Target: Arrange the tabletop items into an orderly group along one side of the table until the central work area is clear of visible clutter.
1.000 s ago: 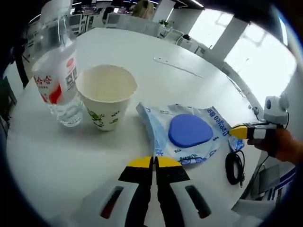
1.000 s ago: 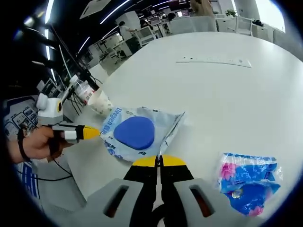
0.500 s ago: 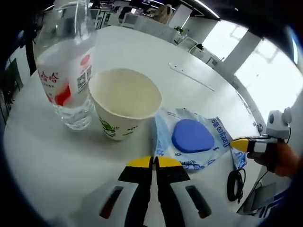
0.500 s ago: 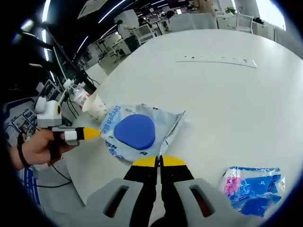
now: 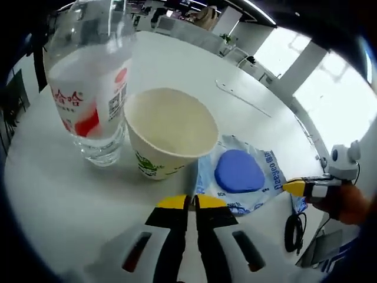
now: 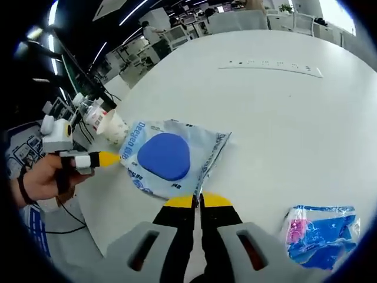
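Observation:
A blue packet (image 5: pixel 241 174) with a round blue pad inside lies flat on the white table (image 5: pixel 177 65), its edge against a paper cup (image 5: pixel 171 132). A clear water bottle (image 5: pixel 88 88) with a red and white label stands beside the cup. My left gripper (image 5: pixel 189 203) is shut on the packet's near edge. My right gripper (image 5: pixel 296 187), held by a hand (image 5: pixel 347 203), is shut on the opposite corner. In the right gripper view the packet (image 6: pixel 168 156) runs from my right gripper (image 6: pixel 197 201) to the left gripper (image 6: pixel 110 158), with the cup (image 6: pixel 115 127) just behind.
A second packet (image 6: pixel 324 233), blue and pink, lies on the table to the right of my right gripper. A long flat strip (image 6: pixel 271 65) lies far across the table. A black cable (image 5: pixel 293 224) hangs off the table's edge. Office chairs and desks stand beyond.
The blue packet has slid toward the cup and bottle with both grippers on it; it now touches the cup. Both cameras moved with it, so cup and bottle look bigger.

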`<state>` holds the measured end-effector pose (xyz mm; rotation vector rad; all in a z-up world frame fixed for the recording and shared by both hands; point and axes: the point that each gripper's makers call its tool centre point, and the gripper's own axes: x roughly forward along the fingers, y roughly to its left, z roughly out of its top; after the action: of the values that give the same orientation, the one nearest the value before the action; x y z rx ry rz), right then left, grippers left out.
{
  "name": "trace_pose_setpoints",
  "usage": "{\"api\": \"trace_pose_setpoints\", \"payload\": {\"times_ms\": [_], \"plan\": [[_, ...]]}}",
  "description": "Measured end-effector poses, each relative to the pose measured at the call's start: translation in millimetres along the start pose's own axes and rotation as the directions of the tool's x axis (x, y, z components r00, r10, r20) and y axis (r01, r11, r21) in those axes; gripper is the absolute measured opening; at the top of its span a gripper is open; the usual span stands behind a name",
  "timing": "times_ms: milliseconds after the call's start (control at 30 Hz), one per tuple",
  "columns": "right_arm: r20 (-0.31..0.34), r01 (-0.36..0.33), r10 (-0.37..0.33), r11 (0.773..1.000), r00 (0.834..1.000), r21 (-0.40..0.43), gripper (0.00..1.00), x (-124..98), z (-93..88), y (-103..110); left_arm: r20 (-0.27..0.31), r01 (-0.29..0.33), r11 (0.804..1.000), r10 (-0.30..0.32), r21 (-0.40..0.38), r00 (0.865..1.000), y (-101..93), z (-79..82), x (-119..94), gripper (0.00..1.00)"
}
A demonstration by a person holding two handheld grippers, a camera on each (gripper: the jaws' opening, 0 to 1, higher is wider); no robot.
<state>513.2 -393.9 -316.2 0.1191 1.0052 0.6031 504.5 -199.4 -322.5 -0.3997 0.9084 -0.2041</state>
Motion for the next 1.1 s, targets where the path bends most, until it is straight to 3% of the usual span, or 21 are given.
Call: {"api": "trace_pose_setpoints", "payload": {"times_ms": [233, 500, 633, 833, 1100], "plan": [[0.006, -0.002, 0.001, 0.999, 1.0, 0.037, 0.02, -3, 0.6, -4, 0.006, 0.003, 1.0, -0.003, 0.0, 1.0, 3.7, 1.2, 0, 0.04], [-0.001, -0.006, 0.006, 1.0, 1.0, 0.017, 0.09, -8, -3.1, -5, 0.013, 0.005, 1.0, -0.005, 0.0, 1.0, 4.9, -1.0, -9, 0.11], [0.002, -0.007, 0.007, 1.0, 1.0, 0.016, 0.11, -13, -6.0, -6, 0.009, 0.008, 0.999, -0.008, 0.052, 1.0, -0.2, -12.6, -19, 0.13], [0.006, -0.004, 0.004, 1.0, 1.0, 0.02, 0.11, -24, -14.8, -8, 0.0, 0.012, 0.997, -0.012, 0.072, 1.0, -1.4, -29.0, -33, 0.15], [0.015, -0.006, 0.006, 1.0, 1.0, -0.005, 0.13, -47, -31.5, -8, 0.004, 0.035, 0.989, -0.036, 0.141, 0.999, -9.2, -38.4, -52, 0.18]]}}
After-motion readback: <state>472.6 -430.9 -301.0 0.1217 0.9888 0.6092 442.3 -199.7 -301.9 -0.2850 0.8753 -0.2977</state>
